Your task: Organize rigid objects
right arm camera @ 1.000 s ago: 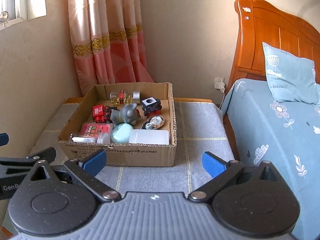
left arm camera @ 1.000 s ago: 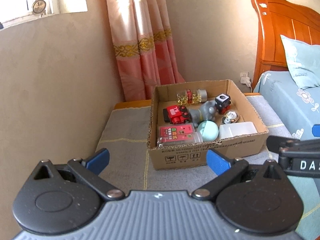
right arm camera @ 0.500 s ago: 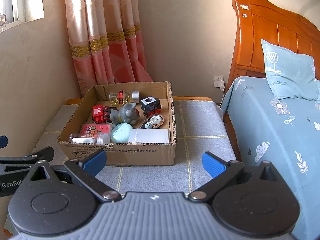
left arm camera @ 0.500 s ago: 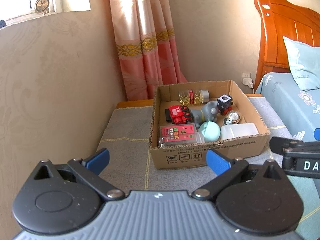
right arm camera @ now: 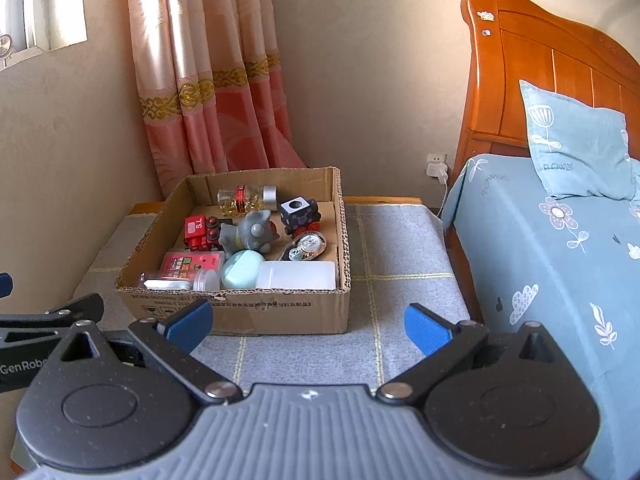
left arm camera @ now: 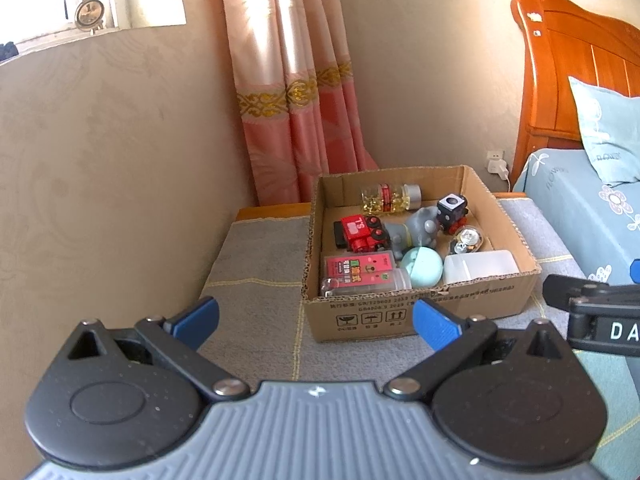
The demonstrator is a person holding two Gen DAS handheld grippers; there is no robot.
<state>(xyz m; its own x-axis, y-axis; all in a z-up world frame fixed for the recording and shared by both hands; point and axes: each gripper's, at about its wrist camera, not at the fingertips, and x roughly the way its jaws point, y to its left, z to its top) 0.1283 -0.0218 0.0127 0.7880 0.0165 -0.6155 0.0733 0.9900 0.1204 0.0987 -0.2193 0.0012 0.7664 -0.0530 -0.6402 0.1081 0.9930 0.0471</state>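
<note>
Cardboard box (left arm camera: pixel 420 316) of toys ahead of both level, wide-open, empty claws (left arm camera: pixel 316 322) (right arm camera: pixel 308 326).

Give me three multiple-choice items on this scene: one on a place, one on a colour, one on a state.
1. Where does the capsule bottle lie in the cardboard box?
A. against the far wall
B. at the near wall
C. outside it

2. What colour is the toy train beside the grey figure?
A. yellow
B. red
C. green

3. How does the left gripper stand?
A. shut on a toy
B. shut and empty
C. open and empty

Answers: 1 A, it lies on its side along the box's back wall; 2 B, its body is red; 3 C, the blue fingers stand wide apart with nothing between them.
</note>
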